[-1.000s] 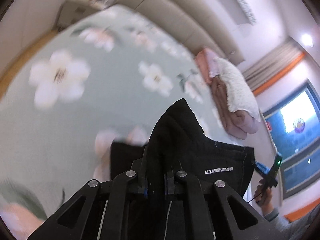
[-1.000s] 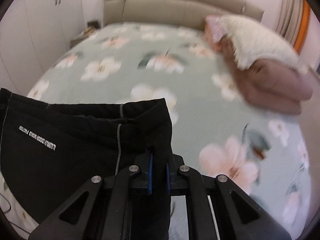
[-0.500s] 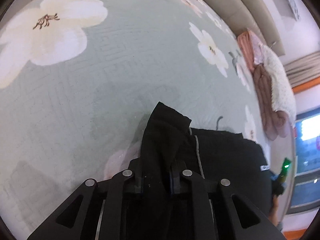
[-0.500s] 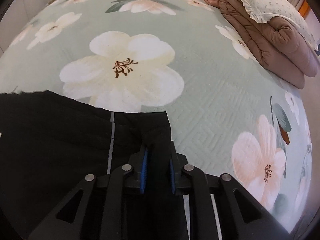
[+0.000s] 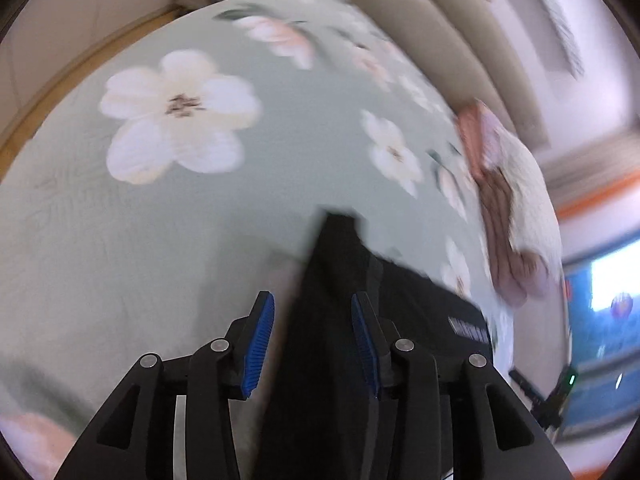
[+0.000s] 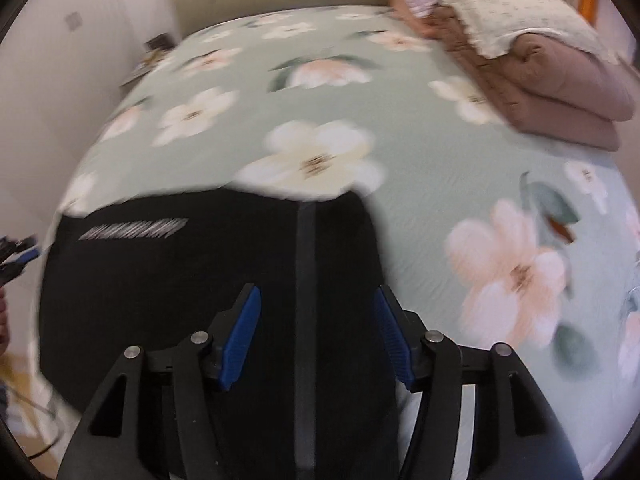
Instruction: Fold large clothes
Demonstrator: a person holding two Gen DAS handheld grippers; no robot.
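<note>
A black garment (image 6: 192,272) with a grey stripe and white lettering lies on the green floral bedspread (image 6: 420,168). It also shows in the left wrist view (image 5: 340,280), where its corner points away from me. My left gripper (image 5: 314,338) is open, its blue pads either side of the cloth, not pinching it. My right gripper (image 6: 318,334) is open just above the garment's right part, near the stripe. Both views are blurred by motion.
Folded brown and cream bedding (image 6: 532,60) is stacked at the bed's far right, also in the left wrist view (image 5: 516,216). A beige headboard (image 6: 280,0) runs along the back. A nightstand (image 6: 152,56) stands at the left.
Both grippers have opened and let go of the black garment, which now lies on the bed. Both have lifted and pulled back from it.
</note>
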